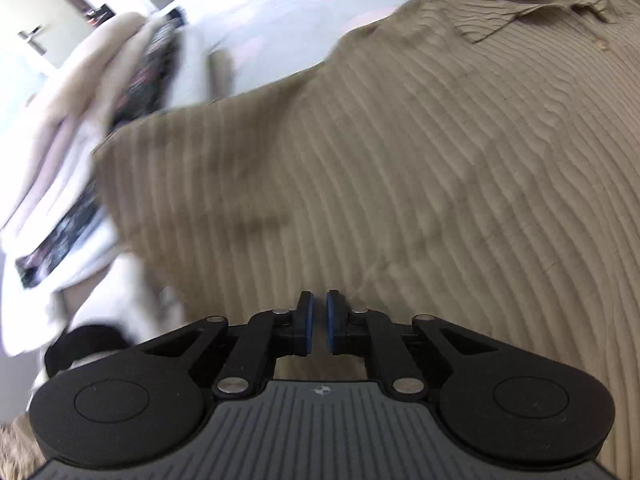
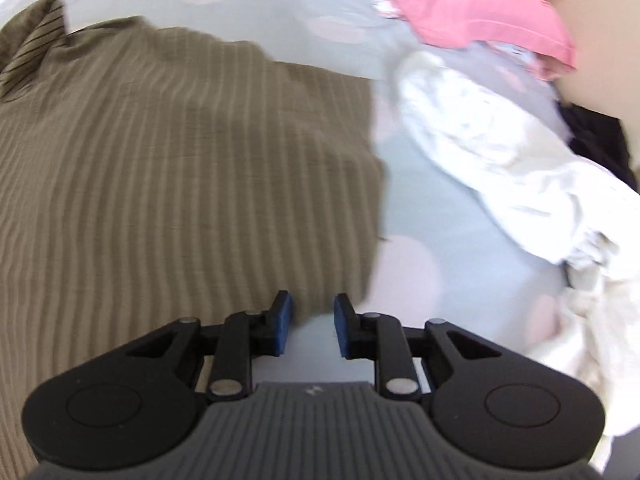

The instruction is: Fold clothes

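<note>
Left gripper (image 1: 318,322): the two blue pads stand almost together, with only a thin slit between them; no cloth shows in that slit. It points down at the brown shirt.
Right gripper (image 2: 308,326): fingers set partly apart, with a clear gap; nothing is pinched in the gap. It hangs over the shirt's right edge, the left finger over cloth, the right finger over the sheet.
Shirt (image 1: 400,160): brown with thin ribbed stripes, spread flat on the bed and filling most of both views. Its collar (image 1: 532,4) with a small button lies at the far end, top right in the left view and top left in the right view.
Sheet (image 2: 432,216): pale blue with pink dots, bare beyond the shirt's right edge.
White garment (image 2: 500,160): crumpled, on the sheet right of the shirt, apart from it.
Pink garment (image 2: 480,4): at the far right corner, beyond the white one.
Clothes stack (image 1: 80,152): folded pale and dark patterned pieces, blurred, left of the shirt.
</note>
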Demonstrator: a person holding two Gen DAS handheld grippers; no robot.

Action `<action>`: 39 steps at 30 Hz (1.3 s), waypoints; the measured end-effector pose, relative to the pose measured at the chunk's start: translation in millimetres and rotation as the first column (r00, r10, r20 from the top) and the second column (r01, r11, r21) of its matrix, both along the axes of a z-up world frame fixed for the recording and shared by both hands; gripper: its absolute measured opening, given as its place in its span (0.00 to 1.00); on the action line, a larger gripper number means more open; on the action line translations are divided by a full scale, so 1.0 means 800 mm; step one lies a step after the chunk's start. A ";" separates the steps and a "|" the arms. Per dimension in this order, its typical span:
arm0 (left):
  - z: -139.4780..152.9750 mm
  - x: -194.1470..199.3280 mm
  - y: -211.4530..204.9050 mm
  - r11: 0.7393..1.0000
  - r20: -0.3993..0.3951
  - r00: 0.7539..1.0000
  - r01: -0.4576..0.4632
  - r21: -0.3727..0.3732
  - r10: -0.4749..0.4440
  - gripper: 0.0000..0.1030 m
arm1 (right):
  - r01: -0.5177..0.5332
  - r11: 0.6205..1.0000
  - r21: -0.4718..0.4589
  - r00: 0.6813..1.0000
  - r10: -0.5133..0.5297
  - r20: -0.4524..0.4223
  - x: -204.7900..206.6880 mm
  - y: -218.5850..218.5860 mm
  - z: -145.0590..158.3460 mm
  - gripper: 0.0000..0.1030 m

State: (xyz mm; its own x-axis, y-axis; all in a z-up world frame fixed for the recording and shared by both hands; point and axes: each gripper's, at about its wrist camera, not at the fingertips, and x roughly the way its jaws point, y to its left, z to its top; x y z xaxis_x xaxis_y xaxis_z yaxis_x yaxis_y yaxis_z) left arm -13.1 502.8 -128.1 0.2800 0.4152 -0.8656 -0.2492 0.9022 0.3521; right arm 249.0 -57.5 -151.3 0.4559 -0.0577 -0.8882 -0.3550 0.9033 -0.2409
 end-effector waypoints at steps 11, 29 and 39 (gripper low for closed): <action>0.092 -0.002 -0.020 0.983 0.179 0.973 -0.119 -0.143 0.144 0.13 | 0.387 0.834 0.394 0.917 -0.395 -0.064 0.043 -0.100 0.041 0.40; 0.069 0.069 -0.045 0.950 0.254 0.959 -0.044 -0.310 0.127 0.42 | 0.301 0.817 0.492 0.940 -0.340 -0.009 0.176 -0.052 0.011 0.42; 0.033 0.076 -0.043 0.955 0.189 0.978 -0.025 -0.294 0.083 0.42 | 0.255 0.864 0.434 0.951 -0.306 0.051 0.225 -0.026 -0.024 0.33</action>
State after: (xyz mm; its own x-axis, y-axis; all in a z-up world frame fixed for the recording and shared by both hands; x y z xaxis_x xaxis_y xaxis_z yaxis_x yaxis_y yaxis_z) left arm 47.7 468.3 -101.6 0.4412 0.1751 -0.8802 -0.3383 0.9409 0.0176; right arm 429.0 -78.7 -170.5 0.5757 0.1653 -0.8008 -0.0643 0.9855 0.1572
